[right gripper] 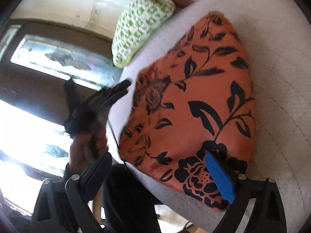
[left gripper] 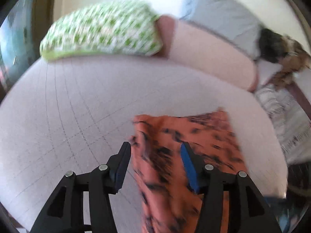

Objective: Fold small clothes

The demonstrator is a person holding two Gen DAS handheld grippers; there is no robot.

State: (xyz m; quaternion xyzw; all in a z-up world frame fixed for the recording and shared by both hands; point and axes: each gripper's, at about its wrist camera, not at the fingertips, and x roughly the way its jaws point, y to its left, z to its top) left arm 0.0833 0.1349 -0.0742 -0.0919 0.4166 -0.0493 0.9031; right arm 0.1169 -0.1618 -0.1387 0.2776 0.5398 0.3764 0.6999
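An orange cloth with a black flower print (right gripper: 196, 101) lies folded on the pale quilted bed (right gripper: 276, 77). My right gripper (right gripper: 158, 157) is open wide: its blue pad hangs over the cloth's near corner and its other finger is out past the bed's edge. In the left wrist view the same cloth (left gripper: 194, 136) lies blurred beneath my left gripper (left gripper: 155, 145), which is open with nothing pressed between its pads. From the right wrist view the left gripper (right gripper: 120, 89) shows just off the cloth's left edge, held by a hand (right gripper: 85, 147).
A green-and-white patterned pillow (left gripper: 101, 29) and a pink cushion (left gripper: 210, 54) lie at the far side of the bed. Grey fabric (left gripper: 219, 13), something dark and furry (left gripper: 281, 48) and a striped fringed cloth (left gripper: 287, 120) are at the right. A window (right gripper: 58, 58) lies beyond the bed's edge.
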